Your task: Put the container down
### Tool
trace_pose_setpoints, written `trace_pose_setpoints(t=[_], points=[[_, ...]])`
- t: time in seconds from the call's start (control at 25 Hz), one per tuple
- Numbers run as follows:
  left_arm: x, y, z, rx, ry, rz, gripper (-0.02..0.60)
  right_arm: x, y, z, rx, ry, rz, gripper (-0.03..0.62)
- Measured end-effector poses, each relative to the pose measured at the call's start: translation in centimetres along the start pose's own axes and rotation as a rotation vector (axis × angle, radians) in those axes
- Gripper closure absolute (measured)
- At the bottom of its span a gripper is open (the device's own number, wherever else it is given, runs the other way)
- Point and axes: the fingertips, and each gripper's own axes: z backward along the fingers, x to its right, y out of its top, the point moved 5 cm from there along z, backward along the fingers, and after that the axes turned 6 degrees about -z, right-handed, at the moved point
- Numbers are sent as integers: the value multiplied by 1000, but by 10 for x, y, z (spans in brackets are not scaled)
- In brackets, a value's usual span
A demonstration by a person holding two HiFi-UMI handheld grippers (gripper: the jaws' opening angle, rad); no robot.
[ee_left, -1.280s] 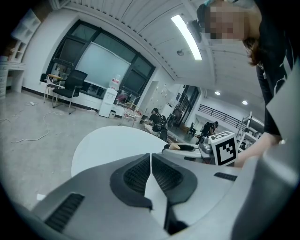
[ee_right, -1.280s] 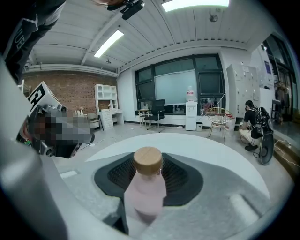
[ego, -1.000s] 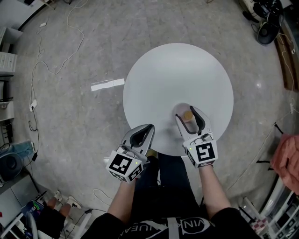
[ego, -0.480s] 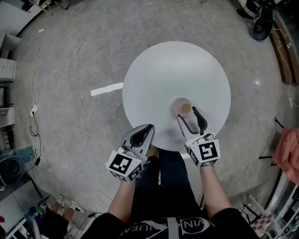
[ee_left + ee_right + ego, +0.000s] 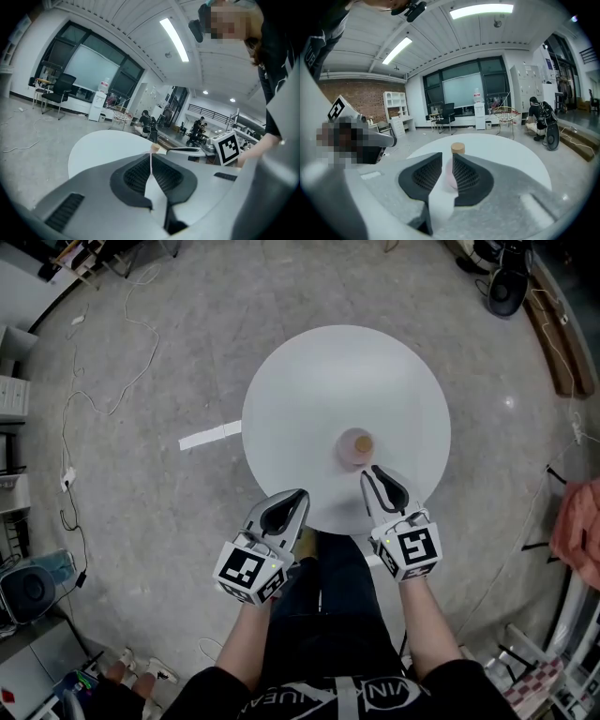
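Note:
A small pink container (image 5: 354,448) with a cork lid (image 5: 458,148) stands upright on the round white table (image 5: 328,381). My right gripper (image 5: 374,472) is just short of it, on the near side, and does not touch it. Its jaws have just been closing. A narrow gap is left between them, with nothing in it, and in the right gripper view (image 5: 446,157) the container shows beyond the tips. My left gripper (image 5: 301,494) hovers at the table's near edge, left of the container. Its jaws are pressed together, as the left gripper view (image 5: 151,154) shows.
The table (image 5: 506,150) stands on a grey floor with loose cables (image 5: 103,381) at the left and a white tape strip (image 5: 210,435) beside it. A fan (image 5: 506,287) sits at the far right. Office chairs (image 5: 448,113) stand further off.
My right gripper has drawn back from the container toward the person, and its wide jaws have narrowed. The container stays on the table, now free. The left gripper has barely shifted.

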Motion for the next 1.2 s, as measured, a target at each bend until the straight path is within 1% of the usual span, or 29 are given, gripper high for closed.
trace_pose_setpoints(t=[0.12, 0.28, 0.52, 0.8, 0.92, 1.2], points=[[6, 1, 3, 7, -14, -11, 566, -5, 2, 11, 21, -8, 0, 558], [12, 1, 12, 13, -25, -21, 566, -15, 4, 22, 44, -12, 11, 583], [24, 7, 21, 42, -52, -46, 566, -28, 11, 44, 82, -20, 10, 588], [36, 27, 34, 84, -79, -75, 566, -46, 32, 69, 127, -8, 10, 588], [44, 33, 41, 100, -95, -81, 566, -55, 38, 81, 143, -17, 0, 588], [58, 45, 59, 136, -130, -115, 566, -80, 48, 108, 191, -18, 13, 588]])
